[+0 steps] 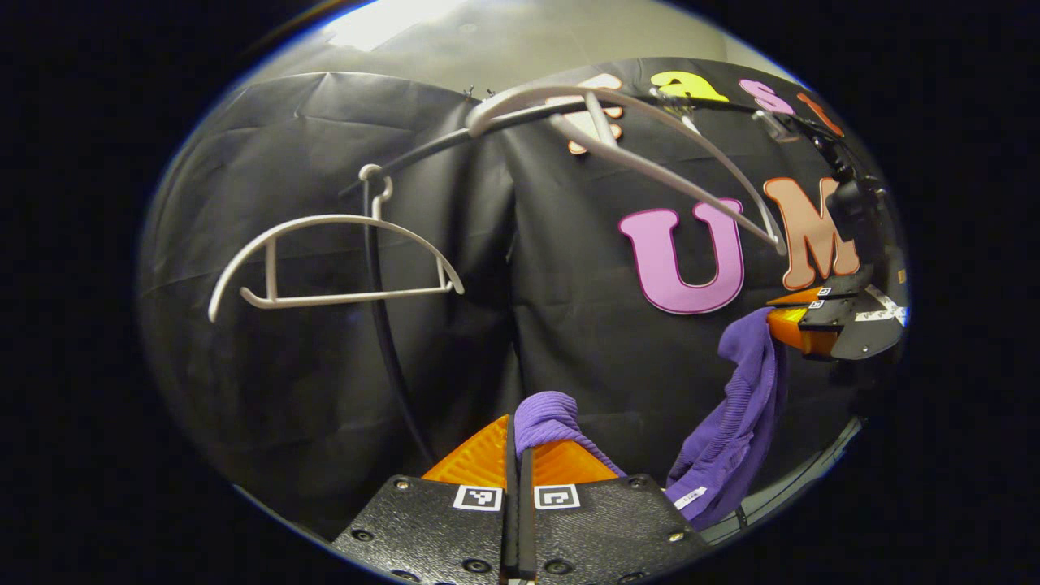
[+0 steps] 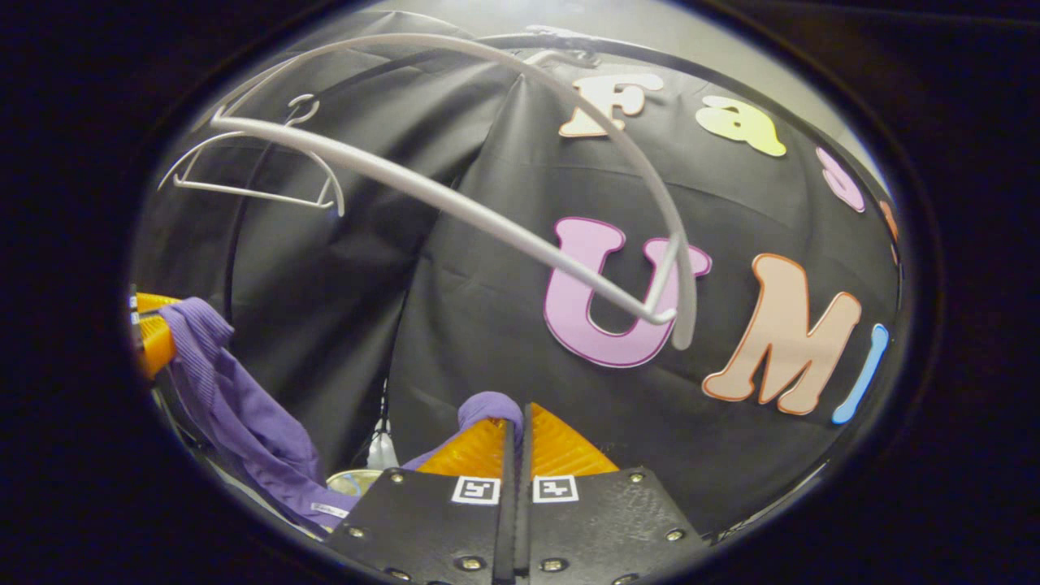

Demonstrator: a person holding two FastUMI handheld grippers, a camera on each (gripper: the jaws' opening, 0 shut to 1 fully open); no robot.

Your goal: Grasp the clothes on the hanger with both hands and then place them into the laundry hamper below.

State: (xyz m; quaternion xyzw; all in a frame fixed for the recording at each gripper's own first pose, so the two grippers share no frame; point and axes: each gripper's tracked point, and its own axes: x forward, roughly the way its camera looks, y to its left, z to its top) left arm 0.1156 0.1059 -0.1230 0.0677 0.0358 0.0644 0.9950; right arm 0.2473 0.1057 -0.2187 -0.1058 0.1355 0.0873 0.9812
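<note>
1. Handling the purple garment [image 1: 735, 422]: ribbed knit, judged light, soft and limp. It sags between its two held ends, so it needs support at both ends. No breakage risk; the only risk is cloth slipping out of a thin pinch.

2. Left gripper view, left to right:
   - Bare white hanger [image 1: 325, 260], mid left of frame, hooked on the dark rail [image 1: 422, 150].
   - Left gripper [image 1: 517, 451], bottom centre: fingers closed tight on a fold of the garment, which bulges up just past the tips.
   - Second hanger [image 1: 650, 154], upper centre to right, tilted, also bare.
   - Garment hangs at lower right, its top end caught in the right gripper [image 1: 800, 333] at the right edge.

3. Right gripper view, left to right:
   - Left gripper [image 2: 150, 341] at left edge, with the garment [image 2: 244, 431] draped down from it.
   - Right gripper [image 2: 514, 443], bottom centre: fingers closed, a small fold of cloth pinched at the tips.
   - Tilted hanger [image 2: 455, 203] across the upper frame, clear of the cloth.

4. Judgement: garment is off both hangers, held at 2 pts. Hamper location can't be told. Grip near the hem/edge is shallow; keep both pinches firm while lowering.
</note>
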